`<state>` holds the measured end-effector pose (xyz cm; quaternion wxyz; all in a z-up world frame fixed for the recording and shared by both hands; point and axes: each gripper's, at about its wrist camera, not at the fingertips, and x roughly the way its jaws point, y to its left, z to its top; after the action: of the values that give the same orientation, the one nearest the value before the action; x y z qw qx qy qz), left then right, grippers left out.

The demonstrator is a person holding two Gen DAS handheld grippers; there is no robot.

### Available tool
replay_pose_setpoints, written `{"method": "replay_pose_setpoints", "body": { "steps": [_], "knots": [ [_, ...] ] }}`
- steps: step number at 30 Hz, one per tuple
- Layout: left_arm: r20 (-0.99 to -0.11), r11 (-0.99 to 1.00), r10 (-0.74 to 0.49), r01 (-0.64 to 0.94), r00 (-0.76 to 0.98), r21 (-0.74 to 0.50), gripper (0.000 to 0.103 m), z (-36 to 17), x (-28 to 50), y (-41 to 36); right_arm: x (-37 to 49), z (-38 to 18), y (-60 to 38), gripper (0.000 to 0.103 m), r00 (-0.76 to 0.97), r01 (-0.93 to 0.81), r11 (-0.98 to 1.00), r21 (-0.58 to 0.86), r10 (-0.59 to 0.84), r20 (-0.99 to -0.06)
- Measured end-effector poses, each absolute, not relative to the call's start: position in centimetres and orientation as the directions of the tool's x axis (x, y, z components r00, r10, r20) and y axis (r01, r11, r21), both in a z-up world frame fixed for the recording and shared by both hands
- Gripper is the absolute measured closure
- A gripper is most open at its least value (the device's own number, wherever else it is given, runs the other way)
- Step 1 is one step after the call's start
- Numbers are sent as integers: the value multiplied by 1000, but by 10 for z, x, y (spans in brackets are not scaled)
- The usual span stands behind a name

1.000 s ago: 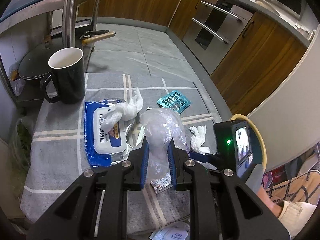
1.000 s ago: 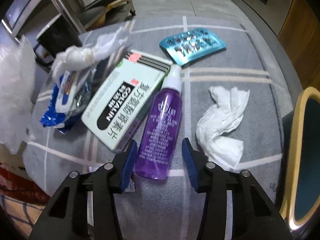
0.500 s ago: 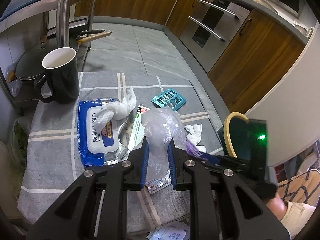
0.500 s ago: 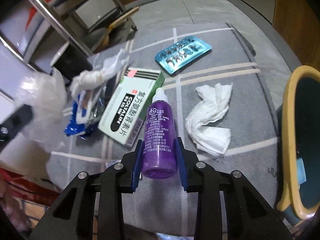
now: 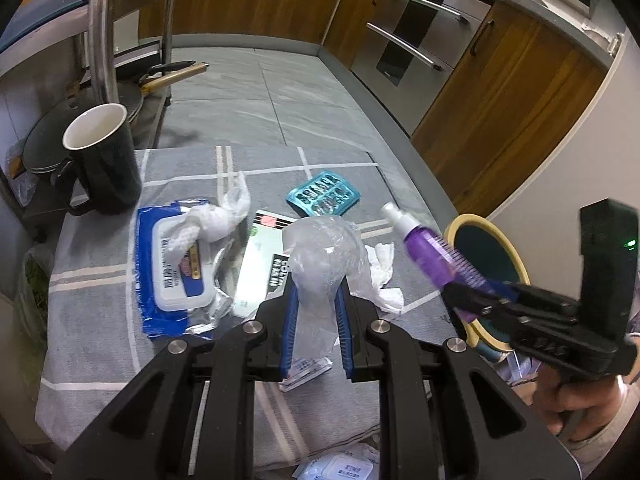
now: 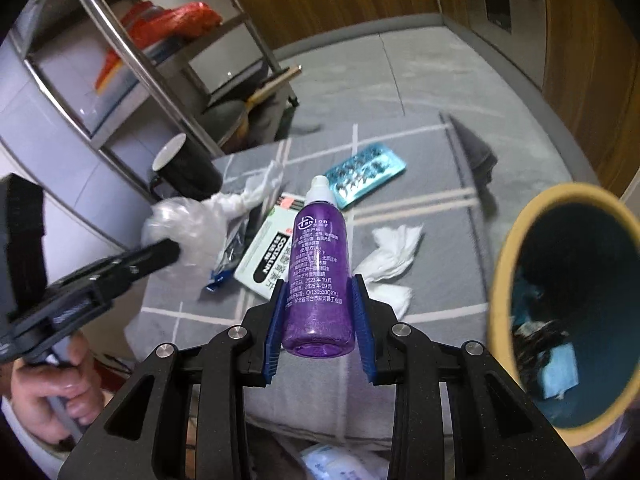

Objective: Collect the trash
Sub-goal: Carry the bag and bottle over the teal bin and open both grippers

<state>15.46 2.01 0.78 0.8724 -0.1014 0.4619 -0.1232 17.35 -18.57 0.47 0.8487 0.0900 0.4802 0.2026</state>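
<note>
Beside bin (image 6: 505,264), tissue (image 6: 394,254), pill pack (image 6: 366,172)

We see the mug (image 5: 102,160) at the tabletop's (image 5: 92,344) far left corner, with the wipes pack (image 5: 176,272) in front of it and a twisted tissue (image 5: 212,224) lying on that pack. Right of the pack lies the box (image 5: 260,268), and behind the box the blister pack (image 5: 323,199). A second tissue (image 6: 390,258) lies right of the box. The bin (image 6: 568,312) stands off the tabletop's right edge.
</note>
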Motion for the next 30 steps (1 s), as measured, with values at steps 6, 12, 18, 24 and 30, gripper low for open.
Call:
{"method": "replay_pose_setpoints", "body": {
  "steps": [6,12,18,24,30],
  "knots": [
    [-778,942,-335,160,532,-297,86,12,158,-3,163,18,-220,69,503,-224,914,340,407,-762],
    [-775,930,-367,223,515,-292,86,16,159,-40,151,14,-257,69,543,-172,929,327,366,-756],
    [-783,911,-401,296,476,-287,86,15,158,-86,141,8,-291,69,567,-111,934,341,341,-750],
    [-787,886,-439,354,434,-298,86,13,160,-133,131,4,-330,69,591,-38,932,360,312,-744],
    [-802,863,-460,404,382,-303,86,4,162,-180,123,-1,-351,69,600,16,934,357,277,-750]
  ]
}}
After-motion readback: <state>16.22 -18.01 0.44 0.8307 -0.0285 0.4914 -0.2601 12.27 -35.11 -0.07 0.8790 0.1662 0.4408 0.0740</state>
